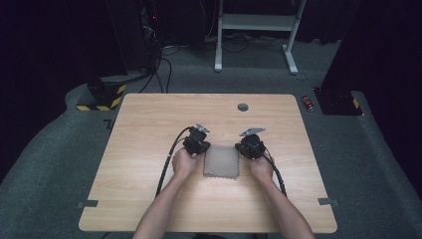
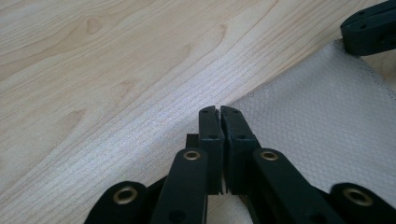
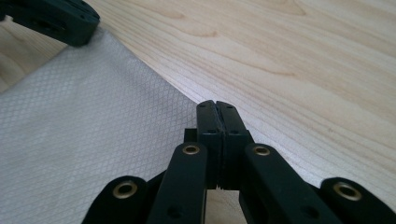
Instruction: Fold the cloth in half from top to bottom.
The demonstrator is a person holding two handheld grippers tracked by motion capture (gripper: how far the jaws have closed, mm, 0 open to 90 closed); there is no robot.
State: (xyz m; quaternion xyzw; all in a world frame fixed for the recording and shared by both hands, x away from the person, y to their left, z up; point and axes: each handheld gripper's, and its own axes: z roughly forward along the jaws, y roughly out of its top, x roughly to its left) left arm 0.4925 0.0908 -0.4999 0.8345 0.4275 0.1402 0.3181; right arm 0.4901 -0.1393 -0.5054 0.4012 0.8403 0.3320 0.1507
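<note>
a grey cloth (image 1: 221,161) lies flat at the middle of the high view on the wooden table (image 1: 149,129). the left gripper (image 2: 219,111) and right gripper (image 3: 216,104) sit at its two upper corners, jaws pressed together, probably pinching the cloth edge, though the fabric between them is hidden. any fold or lift looks not yet begun. bare wood surrounds the cloth, table edges well apart.
</note>
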